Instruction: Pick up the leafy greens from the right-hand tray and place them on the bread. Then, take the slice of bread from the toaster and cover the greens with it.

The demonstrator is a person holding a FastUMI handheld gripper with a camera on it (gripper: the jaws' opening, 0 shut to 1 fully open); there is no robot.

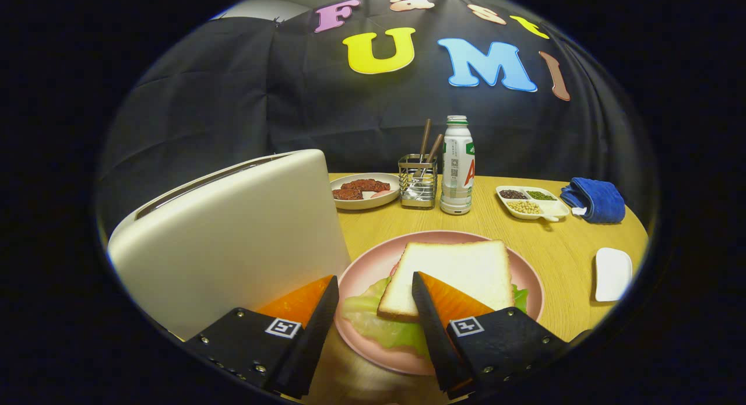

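Note:
A pink plate [527, 277] lies just ahead of my fingers on the wooden table. On it a slice of white bread [460, 271] covers leafy greens [379, 323], which stick out at the near left and at the right edge [520, 297]. My gripper [376, 285] is open above the plate's near rim, with nothing between the fingers. The right fingertip [421, 288] overlaps the bread's near edge; whether it touches I cannot tell. A cream toaster [233, 242] stands close on the left, beside the left finger; its slot [204, 180] shows no bread.
Beyond the plate stand a dish of reddish meat slices [364, 189], a metal utensil holder [418, 182] and a white bottle [457, 166]. To the right are a divided tray of beans [531, 202], a blue cloth [594, 200] and a small white dish [613, 273].

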